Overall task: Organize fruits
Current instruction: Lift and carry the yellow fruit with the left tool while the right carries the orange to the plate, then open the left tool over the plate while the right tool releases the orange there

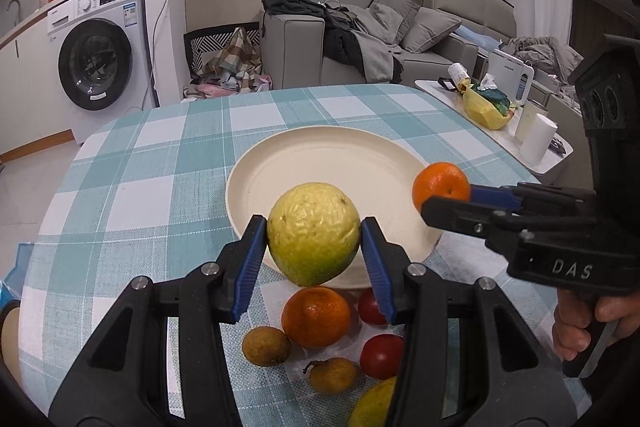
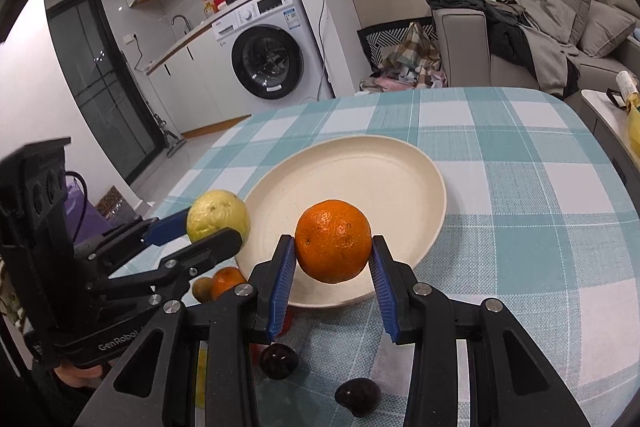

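the left hand-held gripper (image 1: 314,247) is clamped on a yellow-green guava (image 1: 313,233), long axis upright, narrow green end pointing to 6 o'clock, above the cream plate (image 1: 320,155) edge. the right hand-held gripper (image 2: 333,259), marked "das", clamps an orange (image 2: 333,240) over the plate's 5 o'clock rim. "genrobot" shows on the left one.

The desk's checked tablecloth (image 1: 132,187) looks like woven cloth, matt and coarse. The cream plate (image 1: 320,163) is smooth with a dull sheen. The yellow-green citrus (image 1: 314,233) has rough, pitted skin; the orange (image 2: 333,240) is finely dimpled, slightly glossy.
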A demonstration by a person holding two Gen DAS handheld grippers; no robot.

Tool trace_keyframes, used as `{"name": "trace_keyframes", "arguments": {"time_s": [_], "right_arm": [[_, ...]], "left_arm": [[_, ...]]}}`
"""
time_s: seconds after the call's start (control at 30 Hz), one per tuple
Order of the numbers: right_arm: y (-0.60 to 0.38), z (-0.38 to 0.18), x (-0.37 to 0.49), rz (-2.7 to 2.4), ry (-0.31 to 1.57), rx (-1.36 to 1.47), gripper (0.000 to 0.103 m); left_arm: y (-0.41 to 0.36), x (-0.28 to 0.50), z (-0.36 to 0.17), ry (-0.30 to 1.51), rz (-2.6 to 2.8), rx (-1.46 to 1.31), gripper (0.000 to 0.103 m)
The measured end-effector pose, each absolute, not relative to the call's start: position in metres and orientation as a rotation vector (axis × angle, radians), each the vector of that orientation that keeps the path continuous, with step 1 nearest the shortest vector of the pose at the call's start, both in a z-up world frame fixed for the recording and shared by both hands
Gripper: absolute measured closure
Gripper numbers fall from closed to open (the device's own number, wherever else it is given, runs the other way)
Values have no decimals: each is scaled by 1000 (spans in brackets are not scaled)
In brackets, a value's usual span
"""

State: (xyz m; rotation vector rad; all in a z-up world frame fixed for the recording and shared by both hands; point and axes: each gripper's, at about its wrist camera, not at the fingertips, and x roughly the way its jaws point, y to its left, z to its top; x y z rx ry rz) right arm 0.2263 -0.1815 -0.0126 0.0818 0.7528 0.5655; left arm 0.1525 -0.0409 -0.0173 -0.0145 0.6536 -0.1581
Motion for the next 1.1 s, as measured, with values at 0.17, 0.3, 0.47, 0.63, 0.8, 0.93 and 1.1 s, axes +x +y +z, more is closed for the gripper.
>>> {"name": "trace_keyframes", "arguments": {"time_s": [0.17,0.3,0.47,0.63,0.8,0.93,1.1], "right_arm": [[-177,-22,228,559,777,63,64],[-176,-26,230,548,792,53,64],[-177,-29,230,553,800,61,64],[-175,-29,228,558,794,55,64],[-172,-30,227,540,796,31,64],[-171,-29,225,538,786,19,64],[-174,-25,222,533,767,23,59]], "left_arm": [[-39,159,-26,677,-156,-21,58],[-41,163,-30,688,-151,-14,58],[-43,166,-34,690,-150,-2,58],[-42,164,-33,673,-156,-11,58],[-41,161,-31,670,-166,-15,56],[-40,159,-31,667,-162,-10,50],[-40,151,-28,646,-149,12,23]]}}
